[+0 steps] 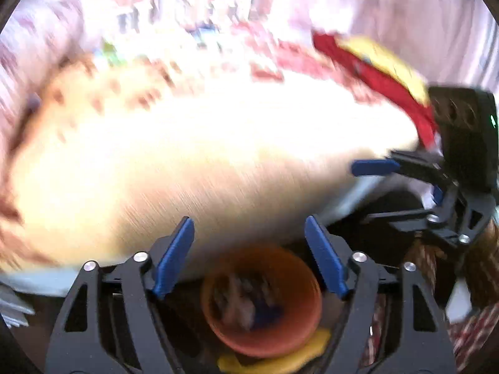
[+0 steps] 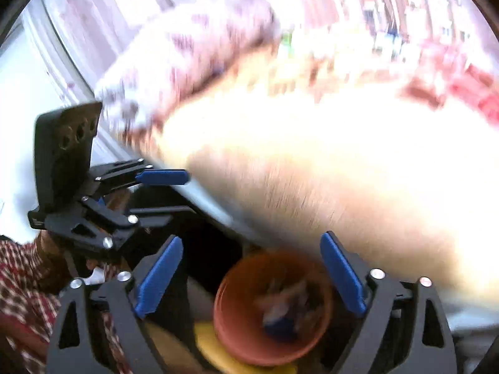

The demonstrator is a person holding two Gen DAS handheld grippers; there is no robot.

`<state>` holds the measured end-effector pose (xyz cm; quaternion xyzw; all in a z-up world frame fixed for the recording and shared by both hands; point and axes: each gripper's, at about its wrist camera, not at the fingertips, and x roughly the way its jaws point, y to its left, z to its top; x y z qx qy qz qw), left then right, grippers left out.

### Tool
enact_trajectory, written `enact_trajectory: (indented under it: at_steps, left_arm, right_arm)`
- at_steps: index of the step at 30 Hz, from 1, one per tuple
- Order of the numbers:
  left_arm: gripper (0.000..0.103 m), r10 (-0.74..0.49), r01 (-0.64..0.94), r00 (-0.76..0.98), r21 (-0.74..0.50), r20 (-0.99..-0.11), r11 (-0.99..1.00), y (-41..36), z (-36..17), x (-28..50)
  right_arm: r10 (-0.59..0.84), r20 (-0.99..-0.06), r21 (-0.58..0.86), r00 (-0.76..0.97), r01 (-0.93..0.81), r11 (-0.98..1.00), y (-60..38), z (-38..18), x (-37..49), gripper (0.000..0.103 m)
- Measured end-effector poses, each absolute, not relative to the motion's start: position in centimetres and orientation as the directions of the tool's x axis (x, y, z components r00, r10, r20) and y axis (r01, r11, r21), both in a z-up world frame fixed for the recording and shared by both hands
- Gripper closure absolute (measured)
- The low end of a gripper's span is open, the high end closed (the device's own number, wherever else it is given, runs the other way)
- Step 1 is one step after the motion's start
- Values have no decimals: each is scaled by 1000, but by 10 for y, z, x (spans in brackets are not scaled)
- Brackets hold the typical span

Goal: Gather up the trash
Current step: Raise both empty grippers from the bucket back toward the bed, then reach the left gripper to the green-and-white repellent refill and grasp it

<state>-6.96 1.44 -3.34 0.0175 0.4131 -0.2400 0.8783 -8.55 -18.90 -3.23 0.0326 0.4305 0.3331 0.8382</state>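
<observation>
The left tongs (image 1: 249,258) are spread wide, their blue pads (image 1: 173,258) well apart with nothing between them. Below and between them, seen from above, stands an orange bin (image 1: 262,302), its round mouth facing up toward the camera. Inside it lies a blurred heap of trash (image 1: 246,302), pale and dark blue scraps whose shapes and long axes cannot be made out. A yellow thing (image 1: 274,358) shows just beside the bin's lower rim; what it is cannot be told.

The right tongs (image 2: 251,272) are likewise spread, empty, and hang over the same orange bin (image 2: 249,336), whose opening again points upward; the trash (image 2: 283,308) sits low inside it.

Each pair shows in the other's view: the right tongs (image 1: 402,174) at the right edge of the left camera's picture, the left tongs (image 2: 156,187) at the left edge of the right camera's.

Beyond the tongs stretches the pale worktop (image 1: 202,155), heavily blurred and overexposed, its near edge running just above the bin. At its far right lies a red and yellow thing (image 1: 377,68), long axis slanting down to the right. A red-checked sleeve (image 2: 21,280) fills the right camera's lower left corner.
</observation>
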Motion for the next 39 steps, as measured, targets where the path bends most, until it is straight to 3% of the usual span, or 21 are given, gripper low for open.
enact_trajectory:
  at_steps: [5,14,21,29,33,39]
  left_arm:
    - [30,-376,347,646,-184,-665,920,41,4,-23]
    - [30,-266,233,704,-140,-659,962,66,6,140]
    - [30,-205,167,696,-122,-688,978,70,-17,259]
    - [30,-157,167,726,-50,-669,985,78,-19,321]
    - [30,-76,65,736,-41,-673,997,99,-16,345]
    - [30,-7,-109,723,-124,-690,986,129,-16,378]
  right_arm:
    - [493,-646,177,583,-513,840,-195,7,-61,11]
    - [541,-600,234,589,-517,823,-178,-3,-6,10]
    - [527,-614,155,588,-564,811,-151,-13,24,10]
    - [548,-629,202,552,-564,800,-157,-27,55,10]
    - [570,-622,240,536,-563,791,-160,-33,64,10]
    - [564,-631,216,533,-578,787,-153,-38,65,9]
